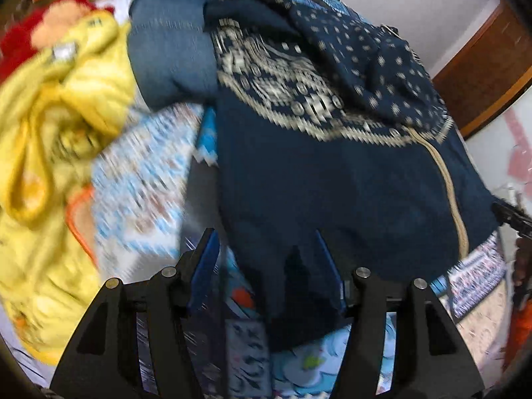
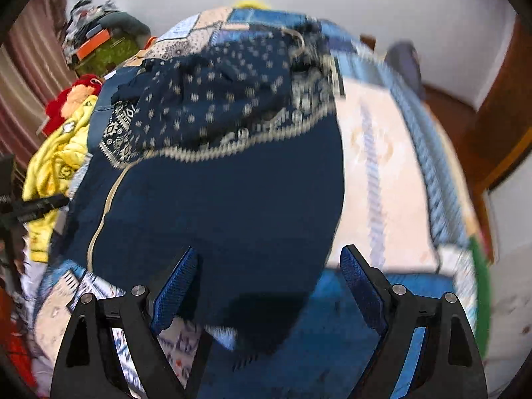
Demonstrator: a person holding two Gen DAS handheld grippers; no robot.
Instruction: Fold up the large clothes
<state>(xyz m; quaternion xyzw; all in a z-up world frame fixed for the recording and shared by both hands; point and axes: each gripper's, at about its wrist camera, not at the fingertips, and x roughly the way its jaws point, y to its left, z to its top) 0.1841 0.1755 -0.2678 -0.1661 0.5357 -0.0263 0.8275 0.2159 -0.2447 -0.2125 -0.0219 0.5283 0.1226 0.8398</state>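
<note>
A navy sweater [image 1: 326, 179] with a cream patterned yoke and a cream zip line lies spread on the patchwork bedspread [image 1: 146, 183]. It also shows in the right wrist view [image 2: 226, 199]. My left gripper [image 1: 266, 242] is open, its blue pads either side of the sweater's near hem corner. My right gripper [image 2: 269, 259] is open wide above the sweater's other near corner, holding nothing. Both views are motion-blurred.
A yellow garment [image 1: 50, 126] is heaped at the left, with blue jeans [image 1: 169, 50] and a red plush toy [image 1: 20, 40] behind it. Bare bedspread [image 2: 382, 183] lies right of the sweater. A wooden door frame [image 2: 495, 139] stands at the right.
</note>
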